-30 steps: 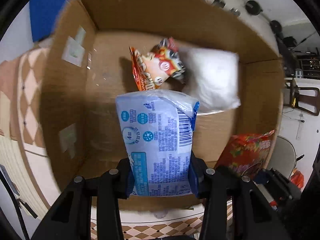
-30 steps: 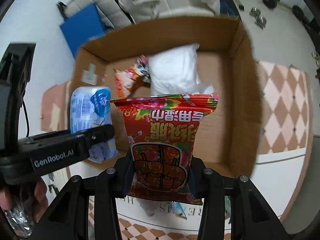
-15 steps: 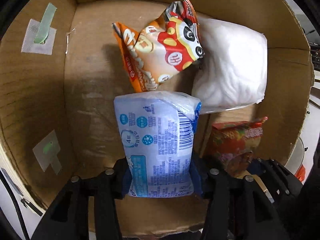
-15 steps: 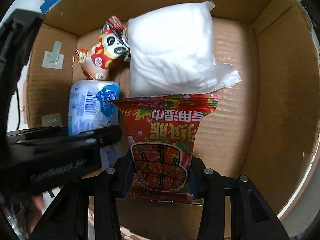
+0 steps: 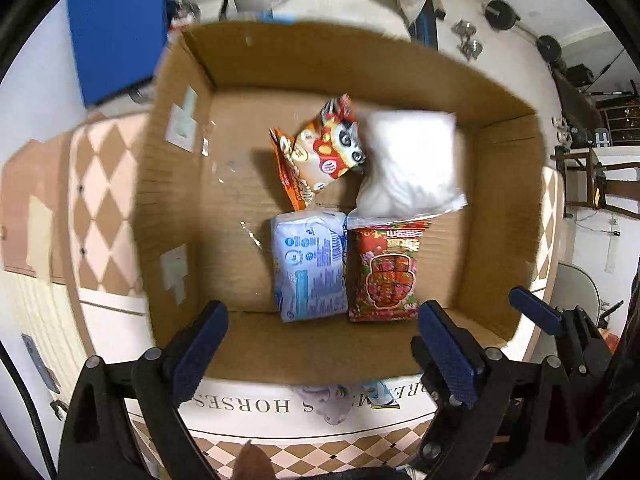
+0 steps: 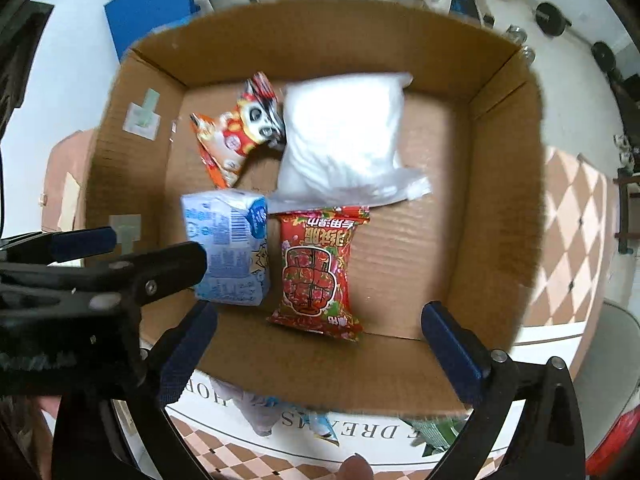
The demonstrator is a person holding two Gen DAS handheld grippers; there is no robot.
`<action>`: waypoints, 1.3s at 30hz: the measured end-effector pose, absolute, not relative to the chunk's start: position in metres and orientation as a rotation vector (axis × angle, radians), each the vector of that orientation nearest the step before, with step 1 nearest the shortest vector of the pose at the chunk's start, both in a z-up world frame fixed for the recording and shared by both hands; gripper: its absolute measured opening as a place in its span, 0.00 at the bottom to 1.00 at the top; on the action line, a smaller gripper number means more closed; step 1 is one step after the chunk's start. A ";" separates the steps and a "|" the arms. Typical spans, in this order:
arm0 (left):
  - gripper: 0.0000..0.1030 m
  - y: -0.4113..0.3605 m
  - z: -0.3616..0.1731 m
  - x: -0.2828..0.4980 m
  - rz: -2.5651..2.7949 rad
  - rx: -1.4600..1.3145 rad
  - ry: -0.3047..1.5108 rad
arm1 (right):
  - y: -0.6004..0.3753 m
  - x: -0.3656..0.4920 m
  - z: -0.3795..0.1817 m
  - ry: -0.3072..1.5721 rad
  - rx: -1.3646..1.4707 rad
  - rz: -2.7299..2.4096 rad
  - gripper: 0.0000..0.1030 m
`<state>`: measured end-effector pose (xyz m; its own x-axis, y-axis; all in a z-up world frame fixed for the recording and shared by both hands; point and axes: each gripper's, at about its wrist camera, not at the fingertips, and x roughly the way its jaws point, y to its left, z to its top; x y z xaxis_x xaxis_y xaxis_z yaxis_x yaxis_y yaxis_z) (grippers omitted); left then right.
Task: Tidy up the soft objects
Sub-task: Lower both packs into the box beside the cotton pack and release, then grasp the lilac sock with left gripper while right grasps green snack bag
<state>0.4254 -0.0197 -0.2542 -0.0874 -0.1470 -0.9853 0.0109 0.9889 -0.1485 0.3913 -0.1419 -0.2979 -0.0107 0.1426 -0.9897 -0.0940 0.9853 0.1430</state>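
Inside the brown cardboard box [image 5: 504, 216], the pale-blue plastic tissue pack [image 5: 309, 264] is lying near the front wall, touching the red foil snack packet [image 5: 386, 270]; both are looking light, squashy, slippery, best pinched mid-body. The left gripper [image 5: 320, 354] and right gripper [image 6: 320, 354] are hanging wide open, empty.

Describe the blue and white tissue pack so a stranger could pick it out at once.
Look inside the open brown cardboard box, where four soft packs lie on the floor. In the row nearest the grippers, the blue and white plastic tissue pack lies left of the red flowered snack bag, side by side. It is the only blue pack, printed with a barcode.
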 end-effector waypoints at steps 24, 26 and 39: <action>0.46 -0.047 -0.412 0.269 -0.040 -0.068 1.799 | -0.252 0.258 -0.391 1.678 -0.319 0.163 1.00; 0.46 -0.045 -0.413 0.267 -0.038 -0.040 1.800 | -0.251 0.261 -0.404 1.708 -0.325 0.166 1.00; 0.48 -0.005 -0.425 0.221 -0.014 0.053 1.847 | -0.286 0.214 -0.428 1.858 0.187 0.060 0.37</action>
